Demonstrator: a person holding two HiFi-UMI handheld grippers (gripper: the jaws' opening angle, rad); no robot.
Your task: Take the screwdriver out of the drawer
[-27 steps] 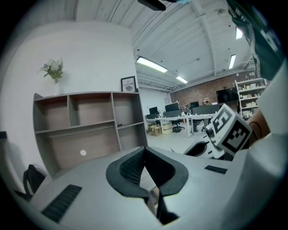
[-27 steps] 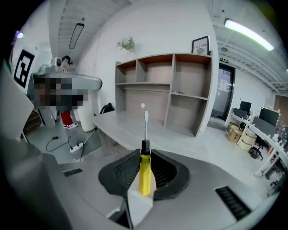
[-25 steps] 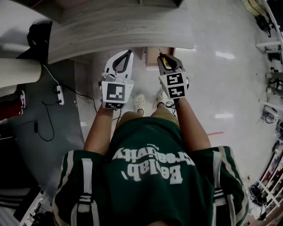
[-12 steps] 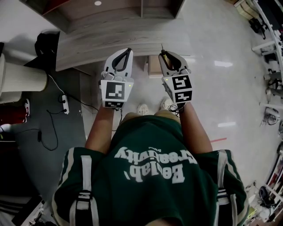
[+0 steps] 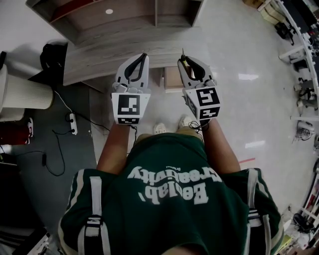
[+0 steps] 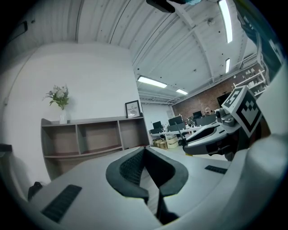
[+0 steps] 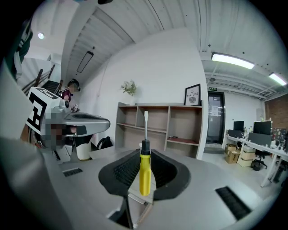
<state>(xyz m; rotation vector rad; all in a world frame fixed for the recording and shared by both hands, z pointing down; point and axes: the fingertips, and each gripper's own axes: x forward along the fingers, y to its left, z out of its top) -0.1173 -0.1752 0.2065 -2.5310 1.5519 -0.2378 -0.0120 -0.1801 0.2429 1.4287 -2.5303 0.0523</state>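
Note:
A screwdriver with a yellow handle and black collar stands upright in my right gripper, which is shut on the handle; its flat blade sticks out past the fingertips. In the head view the right gripper is held level in front of the person, over the near edge of the wooden desk, with the screwdriver between its jaws. Beside it on the left, my left gripper is shut and empty; its fingertips meet. A brown drawer shows under the desk between the two grippers.
A wooden shelf unit stands behind the desk against the white wall. On the floor at left are a white cylinder, a black bag and a power strip with cables. Racks line the right side.
Both grippers have risen, the right one still holding the screwdriver. They now sit over the desk's near edge, and more of the shelf unit shows at the top.

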